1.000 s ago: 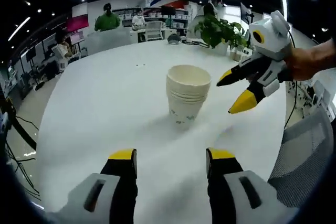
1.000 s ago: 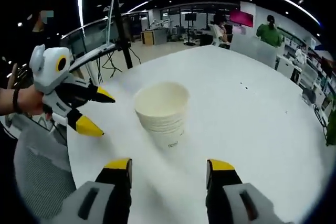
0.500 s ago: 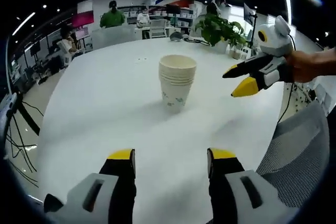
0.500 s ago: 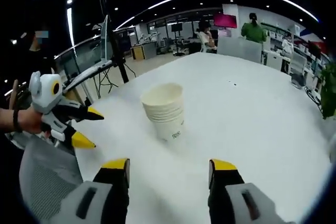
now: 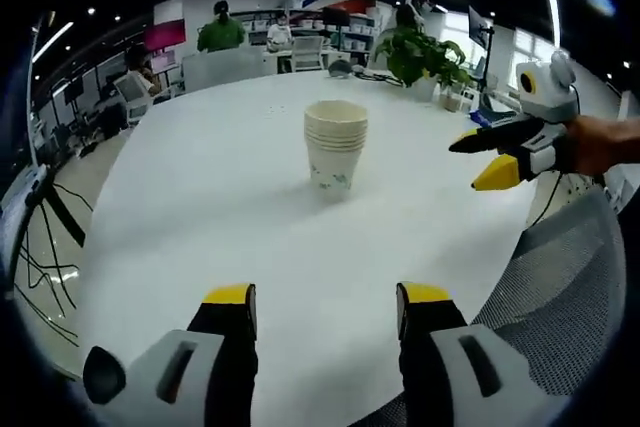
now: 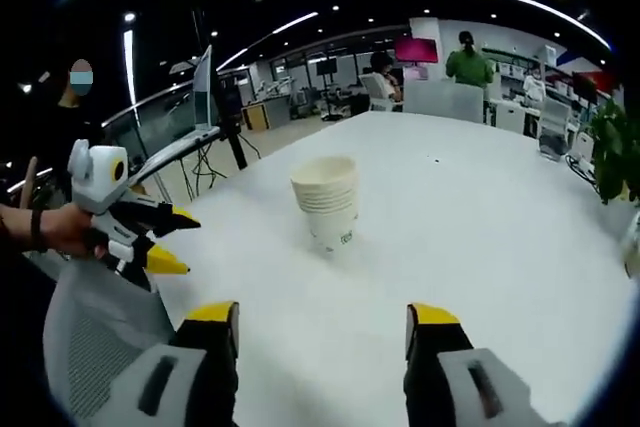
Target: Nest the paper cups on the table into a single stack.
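**Nested cups stand alone on the desk, both grippers released and clear**

The paper cups (image 5: 335, 144) sit as one nested stack, upright, on the round white desk (image 5: 180, 207). In the left gripper view the stack stands well ahead of the left gripper (image 5: 325, 309), roughly in line with the gap between its two fingers (image 5: 232, 299), which are spread apart with nothing between them. Bare desk surface lies between the yellow fingertips and the stack.

In the right gripper view the same stack (image 6: 327, 199) stands ahead of the right gripper (image 6: 324, 319), slightly toward its left finger. This gripper's fingers (image 6: 432, 317) are likewise parted and hold nothing, well apart from the cups.

Each gripper shows up in the other's view. The right gripper (image 5: 485, 159) enters the left gripper view from the right, held by a hand (image 5: 600, 144) beyond the desk edge, its black and yellow fingers separated and pointing toward the stack but far from touching it. The left gripper (image 6: 168, 242) appears at the left of the right gripper view, gripped by a hand (image 6: 62, 230), its fingers also spread, off the near edge of the desk.

A grey mesh chair (image 5: 560, 287) sits just beside the desk near the right gripper. A potted plant (image 5: 425, 55) stands at the far side of the desk, beyond the stack. A person in green (image 5: 220, 32) is in the office background.
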### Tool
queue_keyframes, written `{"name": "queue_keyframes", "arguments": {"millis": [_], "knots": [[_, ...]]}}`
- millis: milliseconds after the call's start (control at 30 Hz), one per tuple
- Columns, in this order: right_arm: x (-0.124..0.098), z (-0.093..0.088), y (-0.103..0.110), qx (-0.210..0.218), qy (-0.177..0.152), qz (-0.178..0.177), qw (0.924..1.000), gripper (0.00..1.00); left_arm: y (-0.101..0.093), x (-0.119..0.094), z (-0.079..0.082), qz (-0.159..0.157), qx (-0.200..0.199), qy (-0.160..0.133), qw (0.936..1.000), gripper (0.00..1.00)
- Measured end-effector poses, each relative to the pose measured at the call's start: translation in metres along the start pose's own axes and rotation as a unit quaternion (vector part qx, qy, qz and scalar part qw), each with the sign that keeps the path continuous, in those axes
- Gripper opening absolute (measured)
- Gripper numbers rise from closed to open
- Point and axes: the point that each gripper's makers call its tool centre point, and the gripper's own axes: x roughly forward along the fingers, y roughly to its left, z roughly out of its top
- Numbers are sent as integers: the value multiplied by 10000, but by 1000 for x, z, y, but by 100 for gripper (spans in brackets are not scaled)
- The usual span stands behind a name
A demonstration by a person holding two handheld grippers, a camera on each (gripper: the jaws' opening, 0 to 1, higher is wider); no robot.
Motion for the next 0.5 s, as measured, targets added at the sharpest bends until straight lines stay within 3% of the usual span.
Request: {"name": "queue_keyframes", "arguments": {"millis": [100,167,233,333,500], "knots": [[-8,0,5,247,-184,-127,9994,69,3,-2,-6,49,-67,-55,10000,55],[-11,0,7,277,-307,-149,9990,69,6,-3,-9,90,-80,73,9999,55],[-11,-4,8,259,-307,-176,9990,70,7,-3,0,97,-147,-105,9998,55],[-13,-12,4,267,-241,-247,9990,70,5,-5,-4,144,-58,-45,9999,53],[-21,-11,-1,423,-414,-378,9975,70,4,-3,-4,92,85,-39,9999,52]]}}
